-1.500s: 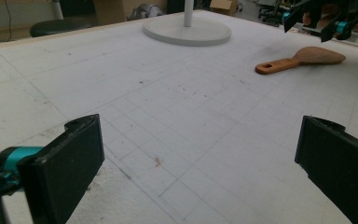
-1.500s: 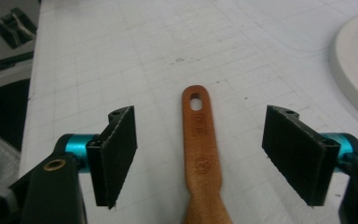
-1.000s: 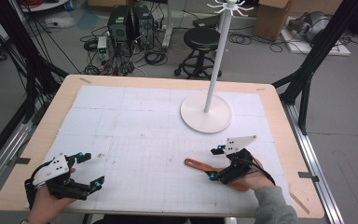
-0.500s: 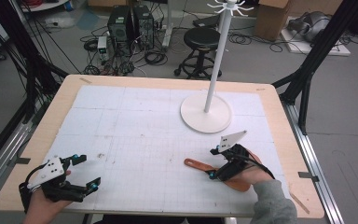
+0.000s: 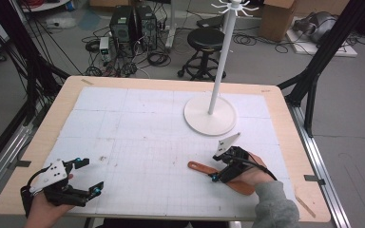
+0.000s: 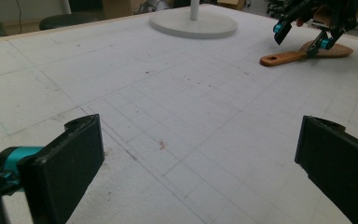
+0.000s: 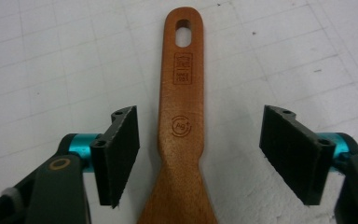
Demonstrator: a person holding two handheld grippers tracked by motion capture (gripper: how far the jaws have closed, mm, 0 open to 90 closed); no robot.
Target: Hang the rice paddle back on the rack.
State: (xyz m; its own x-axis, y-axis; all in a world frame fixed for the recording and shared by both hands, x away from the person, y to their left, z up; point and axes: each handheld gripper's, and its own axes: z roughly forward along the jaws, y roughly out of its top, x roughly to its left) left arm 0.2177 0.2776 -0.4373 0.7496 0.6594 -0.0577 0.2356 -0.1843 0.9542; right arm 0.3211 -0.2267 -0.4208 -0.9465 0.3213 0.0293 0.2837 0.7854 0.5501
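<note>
A: From the high view?
B: The right gripper [image 5: 217, 172] hangs over a wooden spatula [image 5: 204, 168] lying flat on the white mat [image 5: 138, 128], near the stand's round base [image 5: 210, 116]. The left gripper [image 5: 89, 175] sits well apart, jaws spread, holding nothing.

A: Left gripper view?
B: Jaws wide, bare mat between.

A: Right gripper view?
B: Its jaws have just been closing; they straddle the spatula's handle [image 7: 181, 112], gaps on both sides, not yet touching.

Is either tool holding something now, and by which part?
Nothing is held. The right tool straddles the brown wooden spatula's handle, its jaws having just been closing, pads apart from it. The left tool is open.
</note>
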